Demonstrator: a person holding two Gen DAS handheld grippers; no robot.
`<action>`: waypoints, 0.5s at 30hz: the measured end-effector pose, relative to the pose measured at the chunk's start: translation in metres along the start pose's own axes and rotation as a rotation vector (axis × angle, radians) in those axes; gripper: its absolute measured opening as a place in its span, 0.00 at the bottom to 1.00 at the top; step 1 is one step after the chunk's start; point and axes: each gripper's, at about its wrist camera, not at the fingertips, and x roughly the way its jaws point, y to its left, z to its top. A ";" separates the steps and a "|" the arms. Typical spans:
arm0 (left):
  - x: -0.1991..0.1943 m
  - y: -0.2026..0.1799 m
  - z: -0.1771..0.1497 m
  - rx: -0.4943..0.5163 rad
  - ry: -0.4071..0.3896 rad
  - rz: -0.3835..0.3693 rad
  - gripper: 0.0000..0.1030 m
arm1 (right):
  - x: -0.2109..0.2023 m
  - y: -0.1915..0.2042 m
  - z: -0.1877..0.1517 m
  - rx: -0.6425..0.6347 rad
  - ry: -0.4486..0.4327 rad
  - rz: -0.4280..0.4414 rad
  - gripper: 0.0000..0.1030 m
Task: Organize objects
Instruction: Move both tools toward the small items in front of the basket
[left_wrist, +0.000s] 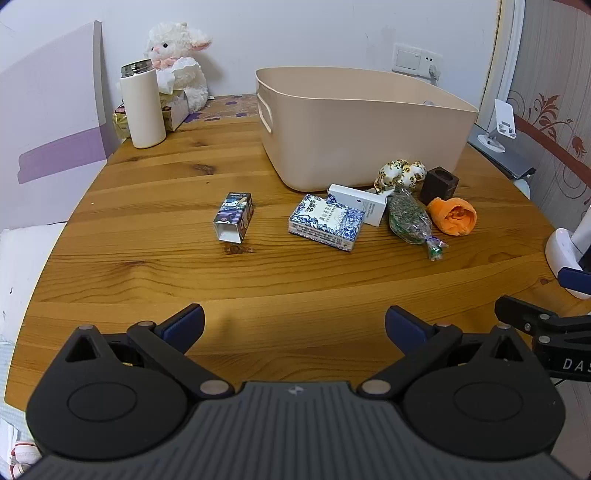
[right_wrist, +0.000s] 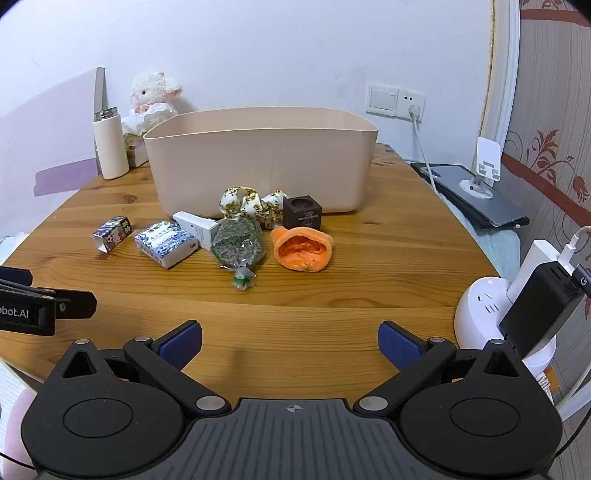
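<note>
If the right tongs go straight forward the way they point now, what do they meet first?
Probably the bare wooden table just ahead, since the open right tongs tilt downward. Farther along that line lies the bag of dried herbs; depth is unclear.

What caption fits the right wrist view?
Open right gripper faces small items before a beige plastic bin on a wooden table.

Round wooden table (right_wrist: 332, 295); plain white wall (right_wrist: 258, 55) behind, double wall socket (right_wrist: 395, 100); floral-patterned wallpaper (right_wrist: 554, 155) at right.
</note>
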 end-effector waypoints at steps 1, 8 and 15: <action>0.000 0.000 0.000 0.001 0.000 0.000 1.00 | 0.000 0.000 0.000 0.000 0.000 0.000 1.00; -0.002 0.002 -0.002 -0.003 0.003 0.008 1.00 | 0.000 0.003 -0.001 -0.005 0.001 0.003 1.00; -0.001 0.001 0.000 0.001 0.015 0.021 1.00 | 0.001 0.002 -0.001 0.002 0.005 -0.006 1.00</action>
